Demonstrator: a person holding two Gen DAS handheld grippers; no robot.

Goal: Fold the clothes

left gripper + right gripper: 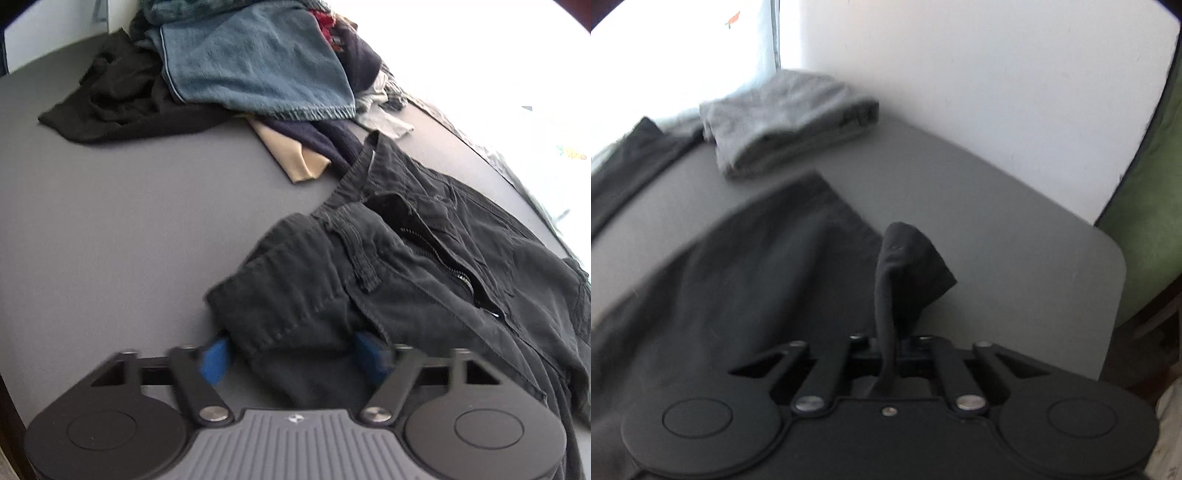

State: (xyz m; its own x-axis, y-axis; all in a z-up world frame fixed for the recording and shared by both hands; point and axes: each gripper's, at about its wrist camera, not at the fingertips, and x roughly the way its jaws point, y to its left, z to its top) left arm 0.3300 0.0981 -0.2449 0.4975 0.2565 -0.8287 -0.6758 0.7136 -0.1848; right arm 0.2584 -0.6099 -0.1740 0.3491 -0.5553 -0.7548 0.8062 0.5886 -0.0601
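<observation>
**A:** so where are the black trousers (pixel 424 266) sitting right now?

**B:** Spread across the grey table (pixel 110 229), waistband end toward the left gripper (pixel 295 354), fly unzipped so the zipper teeth show. A fold of the waistband sits between the two blue pads (pixel 214 360). The jaws stand partway apart with cloth bunched between them, but I can't tell if the pads actually press on it.

**A:** and the right one?

**B:** The right gripper (pixel 892 349) is clamped fully together on a corner of the trousers' dark fabric (pixel 908 266), which pokes up in a little peak past the fingertips. The rest of that leg lies flat on the table (pretty blurry in that view).

**A:** any labels or writing readable?

**B:** Nope, only a tiny emblem on the left gripper's ribbed grey body, too small to read.

**A:** other stuff around?

**B:** The unfolded pile (pixel 258 62) at the far end with blue denim on top, a black garment (pixel 118 99) beside it, a tan piece (pixel 295 155) sticking out underneath. In the right view, a folded grey garment (pixel 786 118) near the white wall.
</observation>
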